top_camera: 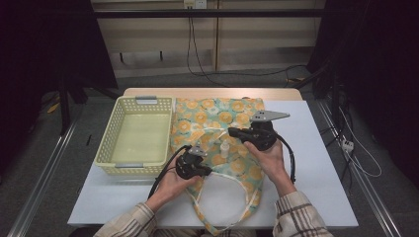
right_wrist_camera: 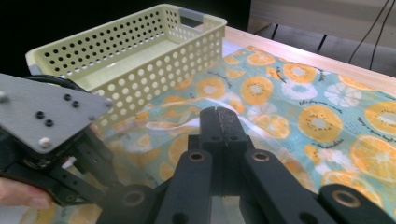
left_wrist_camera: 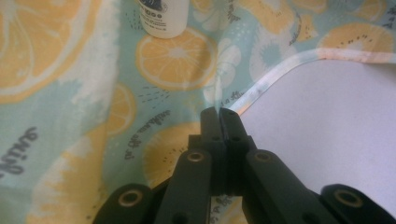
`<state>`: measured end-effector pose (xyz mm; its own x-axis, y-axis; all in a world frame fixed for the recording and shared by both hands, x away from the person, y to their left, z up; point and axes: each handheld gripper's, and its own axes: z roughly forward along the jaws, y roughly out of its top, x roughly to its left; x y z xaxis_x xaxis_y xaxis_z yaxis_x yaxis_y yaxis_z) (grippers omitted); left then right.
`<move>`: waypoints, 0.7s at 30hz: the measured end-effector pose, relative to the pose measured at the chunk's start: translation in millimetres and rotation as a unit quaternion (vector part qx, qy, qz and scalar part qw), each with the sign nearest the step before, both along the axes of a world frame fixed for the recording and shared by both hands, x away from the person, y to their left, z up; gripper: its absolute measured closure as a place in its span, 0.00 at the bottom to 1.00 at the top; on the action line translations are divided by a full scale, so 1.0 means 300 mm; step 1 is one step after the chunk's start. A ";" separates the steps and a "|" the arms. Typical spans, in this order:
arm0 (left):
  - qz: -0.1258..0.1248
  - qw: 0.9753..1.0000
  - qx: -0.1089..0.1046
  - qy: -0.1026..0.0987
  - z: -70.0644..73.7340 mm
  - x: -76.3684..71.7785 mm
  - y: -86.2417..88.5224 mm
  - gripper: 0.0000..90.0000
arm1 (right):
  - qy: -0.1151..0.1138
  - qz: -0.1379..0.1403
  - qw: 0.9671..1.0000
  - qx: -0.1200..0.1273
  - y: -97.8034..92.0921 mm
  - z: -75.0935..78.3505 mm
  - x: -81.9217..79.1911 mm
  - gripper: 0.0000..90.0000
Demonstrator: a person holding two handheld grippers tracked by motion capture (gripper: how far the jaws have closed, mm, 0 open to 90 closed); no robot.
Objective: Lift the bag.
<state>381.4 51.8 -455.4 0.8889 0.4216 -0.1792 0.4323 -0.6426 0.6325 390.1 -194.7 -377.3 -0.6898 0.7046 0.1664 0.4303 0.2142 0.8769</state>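
- On the desk (top_camera: 316, 168), in the high view, a fruit-print bag (top_camera: 217, 123) lies flat beside a yellow basket (top_camera: 111, 143), which sits to the left of both hand-held grippers.
- The left hand-held gripper (top_camera: 210, 171) rests low on the bag's near part, close to a white handle loop (top_camera: 242, 200); its tips point right, toward a small white bottle (top_camera: 225, 148) lying on the cloth.
- The right hand-held gripper (top_camera: 232, 132) is above the bag's middle, tips pointing left, with the bottle just in front of and below them.
- In the left gripper view, the left hand-held gripper (left_wrist_camera: 219, 112) has its jaws pressed together; a fold of the bag (left_wrist_camera: 70, 93) rises right at the tips, but whether cloth is pinched I cannot tell.
- The bottle (left_wrist_camera: 163, 18) lies ahead of the tips, well apart; the bag's white edge (left_wrist_camera: 261, 86) runs off to the right over bare desk (left_wrist_camera: 327, 130).
- In the right gripper view, the right hand-held gripper (right_wrist_camera: 219, 112) has its jaws together over the bag (right_wrist_camera: 289, 93); a grasp on the cloth cannot be told.
- The basket (right_wrist_camera: 140, 60) stands ahead and left; the left hand-held gripper (right_wrist_camera: 100, 172) is close at the left.
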 end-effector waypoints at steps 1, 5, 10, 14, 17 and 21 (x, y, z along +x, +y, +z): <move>0.001 1.000 -0.001 0.002 0.001 0.001 0.001 1.00 | 0.002 0.000 1.000 0.002 -0.003 -0.003 0.001 1.00; 0.000 1.000 -0.006 -0.001 0.009 -0.005 0.001 1.00 | 0.008 -0.003 1.000 0.005 -0.012 -0.019 0.005 1.00; 0.007 0.999 -0.039 -0.014 0.045 -0.012 0.019 1.00 | 0.007 -0.006 1.000 0.008 -0.029 -0.018 0.007 1.00; 0.014 0.998 -0.055 -0.025 0.079 -0.016 0.034 1.00 | 0.006 -0.014 1.000 0.013 -0.045 -0.014 0.014 1.00; 0.020 0.996 -0.074 -0.037 0.113 -0.023 0.041 1.00 | 0.003 -0.017 1.000 0.020 -0.052 -0.004 0.017 1.00; 0.025 0.994 -0.096 -0.054 0.156 -0.037 0.040 1.00 | -0.002 -0.016 1.000 0.025 -0.049 0.008 0.015 1.00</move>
